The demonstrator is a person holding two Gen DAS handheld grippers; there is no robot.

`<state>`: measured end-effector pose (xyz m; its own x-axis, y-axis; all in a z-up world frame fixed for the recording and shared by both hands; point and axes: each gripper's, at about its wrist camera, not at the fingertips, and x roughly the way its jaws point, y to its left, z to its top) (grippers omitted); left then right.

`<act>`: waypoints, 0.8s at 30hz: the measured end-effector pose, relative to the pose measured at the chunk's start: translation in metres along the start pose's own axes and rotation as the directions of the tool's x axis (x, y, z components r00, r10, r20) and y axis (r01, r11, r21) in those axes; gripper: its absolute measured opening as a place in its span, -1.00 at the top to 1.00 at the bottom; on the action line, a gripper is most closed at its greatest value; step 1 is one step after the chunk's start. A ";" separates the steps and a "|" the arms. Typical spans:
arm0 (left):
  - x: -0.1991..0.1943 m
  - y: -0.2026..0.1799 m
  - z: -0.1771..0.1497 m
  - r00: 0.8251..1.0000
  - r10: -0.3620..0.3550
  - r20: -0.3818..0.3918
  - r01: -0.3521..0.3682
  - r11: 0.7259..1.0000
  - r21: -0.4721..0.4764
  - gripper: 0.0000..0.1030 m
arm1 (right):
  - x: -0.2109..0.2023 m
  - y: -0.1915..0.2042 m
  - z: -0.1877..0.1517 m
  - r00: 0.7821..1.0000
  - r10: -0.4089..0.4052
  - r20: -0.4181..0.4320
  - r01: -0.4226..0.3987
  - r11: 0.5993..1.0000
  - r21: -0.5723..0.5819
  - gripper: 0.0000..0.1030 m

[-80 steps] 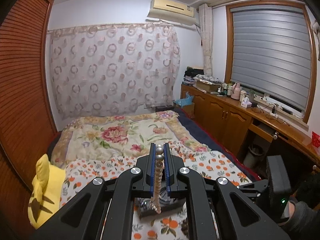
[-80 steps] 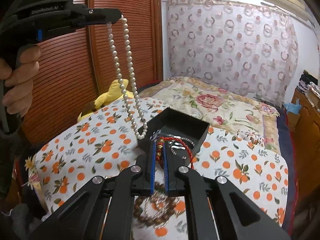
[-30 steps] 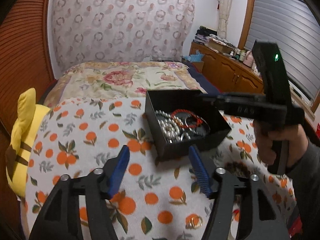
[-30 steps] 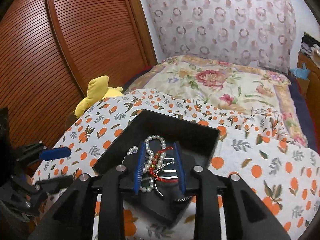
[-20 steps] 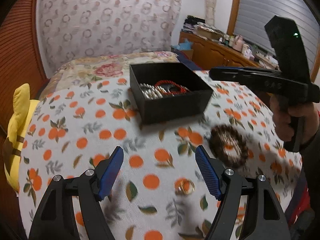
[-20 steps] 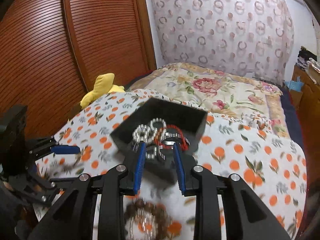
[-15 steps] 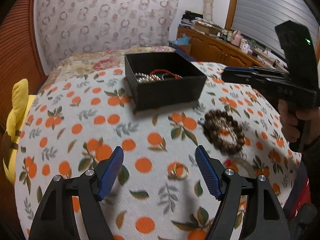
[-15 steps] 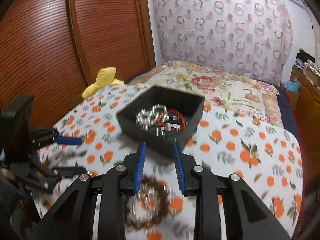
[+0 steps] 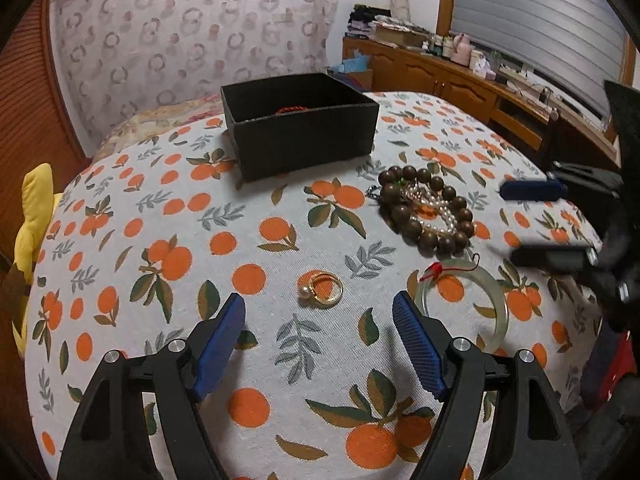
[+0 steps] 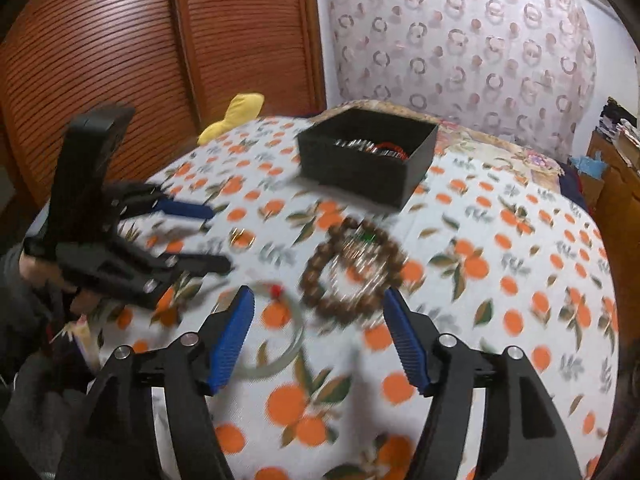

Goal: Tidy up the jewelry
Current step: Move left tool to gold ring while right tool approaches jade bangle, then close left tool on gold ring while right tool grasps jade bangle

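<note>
The right wrist view is blurry, so the small things on the cloth look smeared there. The black box (image 9: 300, 120) sits far back on the orange-print cloth (image 9: 160, 240). Its tall front wall hides most of what is inside. In the left wrist view only a bit of red bracelet (image 9: 291, 109) peeks over the edge. From the right wrist view some shiny silver pieces (image 10: 356, 145) show too, but they are too fuzzy to name.

The left gripper (image 9: 319, 334) has its blue ridged fingers (image 9: 218, 344) spread wide with nothing between them. A small gold ring (image 9: 321, 287) with a round pearl lies flat on the cloth just in front of it.

The right gripper (image 10: 318, 338) also has its jaws wide apart and holds nothing. A ring of big round brown wooden beads (image 9: 426, 210) lies near it, with a little pile of tiny pearls (image 9: 434, 210) inside the loop. Just beside the beads lies a smooth pale green bangle (image 9: 486, 288) with a red knot tied on it. The left gripper's right finger covers part of the bangle.

A soft yellow toy (image 9: 34, 216) is cut off at the cloth's edge.
</note>
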<state>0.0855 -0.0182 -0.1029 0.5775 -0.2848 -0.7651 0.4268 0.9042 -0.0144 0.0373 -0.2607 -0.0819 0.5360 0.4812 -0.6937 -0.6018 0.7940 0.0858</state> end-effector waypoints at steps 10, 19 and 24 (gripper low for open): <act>0.008 0.002 0.004 1.000 -0.006 -0.027 0.006 1.000 0.001 -0.37 | 0.017 0.033 -0.019 0.996 0.025 -0.090 -0.032 0.997 -0.076 -0.70; 0.014 -0.006 0.012 0.999 0.006 -0.033 -0.005 1.000 0.031 0.10 | 0.021 0.040 -0.019 0.994 0.014 -0.105 -0.025 0.995 -0.100 -0.70; 0.017 -0.005 0.012 0.999 0.025 -0.033 -0.025 0.999 0.023 0.30 | 0.024 0.041 -0.018 0.993 0.012 -0.113 -0.024 0.994 -0.111 -0.70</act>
<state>0.1016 -0.0314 -0.1077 0.5651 -0.2513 -0.7858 0.4284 0.9034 0.0192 0.0152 -0.2234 -0.1076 0.4582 0.4453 -0.7693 -0.6766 0.7360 0.0231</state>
